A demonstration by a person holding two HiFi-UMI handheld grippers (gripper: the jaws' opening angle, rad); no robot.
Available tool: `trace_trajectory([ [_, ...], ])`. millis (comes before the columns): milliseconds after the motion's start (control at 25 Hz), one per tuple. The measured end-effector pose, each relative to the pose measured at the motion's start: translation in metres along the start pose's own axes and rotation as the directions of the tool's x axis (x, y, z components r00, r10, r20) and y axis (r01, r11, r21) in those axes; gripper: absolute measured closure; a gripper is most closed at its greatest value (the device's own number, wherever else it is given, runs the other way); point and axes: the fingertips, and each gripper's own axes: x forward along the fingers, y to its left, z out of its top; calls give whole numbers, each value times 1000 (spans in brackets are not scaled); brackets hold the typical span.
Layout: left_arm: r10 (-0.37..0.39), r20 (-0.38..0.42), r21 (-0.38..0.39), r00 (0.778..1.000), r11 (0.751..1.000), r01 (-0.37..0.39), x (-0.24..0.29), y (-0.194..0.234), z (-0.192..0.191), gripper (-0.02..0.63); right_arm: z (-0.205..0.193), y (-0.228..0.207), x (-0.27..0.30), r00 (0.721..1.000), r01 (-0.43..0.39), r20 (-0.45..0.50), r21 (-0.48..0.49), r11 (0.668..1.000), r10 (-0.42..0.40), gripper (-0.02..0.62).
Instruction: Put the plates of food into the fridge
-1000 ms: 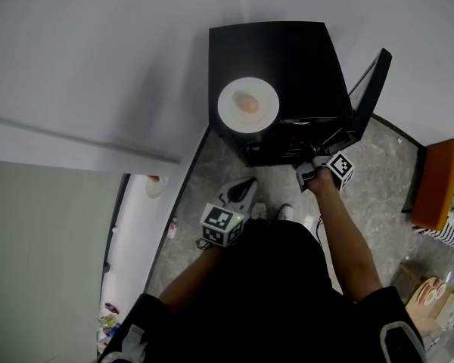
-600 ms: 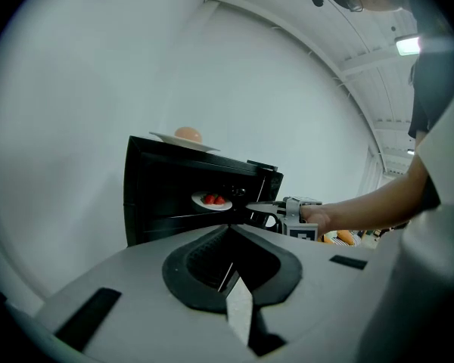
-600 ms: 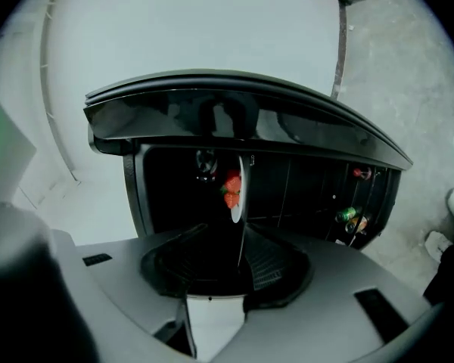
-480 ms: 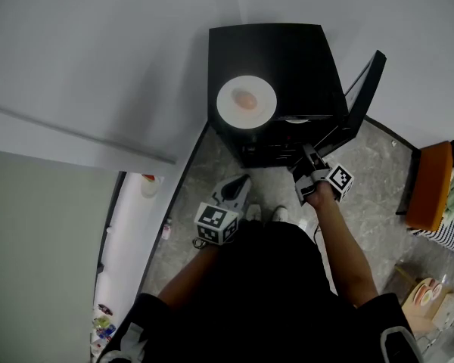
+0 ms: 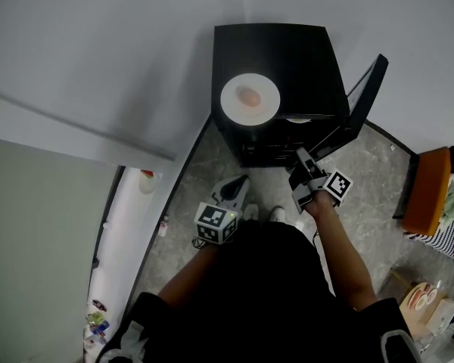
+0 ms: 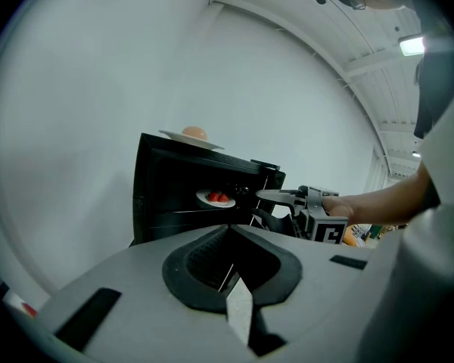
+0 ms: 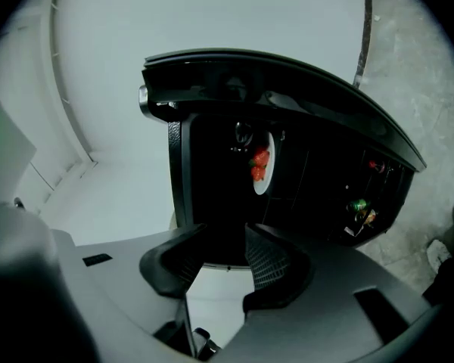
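A black fridge (image 5: 287, 59) stands against the wall with its door (image 5: 367, 89) swung open to the right. On its top sits a white plate with a pinkish food item (image 5: 249, 100). A second plate with red food (image 7: 261, 165) rests on a shelf inside and also shows as the plate with red food (image 6: 216, 198) in the left gripper view. My right gripper (image 5: 300, 166) hovers just in front of the open fridge, open and empty. My left gripper (image 5: 244, 184) hangs lower by the person's legs, shut on nothing.
Small bottles or jars (image 7: 359, 206) sit in the door shelf. An orange seat (image 5: 431, 187) stands at the right on the grey stone floor (image 5: 378, 165). A white wall (image 5: 98, 51) runs behind and to the left of the fridge.
My right gripper has drawn back a little from the fridge opening toward the person, empty. The left gripper has barely moved.
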Motion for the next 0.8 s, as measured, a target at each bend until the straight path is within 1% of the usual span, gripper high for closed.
trace_trajectory([
  [160, 18, -1, -9, 1000, 1000, -18, -3, 1, -4, 583, -12, 13, 3, 999, -27, -40, -4, 1000, 27, 451],
  [320, 37, -4, -13, 999, 999, -37, -9, 6, -6, 583, -26, 23, 9, 996, -51, -73, 34, 998, 54, 452],
  [440, 48, -5, -18, 999, 999, -48, -12, 9, -8, 583, -36, 33, 14, 992, -67, -101, 39, 997, 71, 453],
  [800, 74, -1, -31, 997, 997, -74, -18, 16, -9, 583, -47, 59, 33, 983, -109, -146, 43, 993, 114, 451],
])
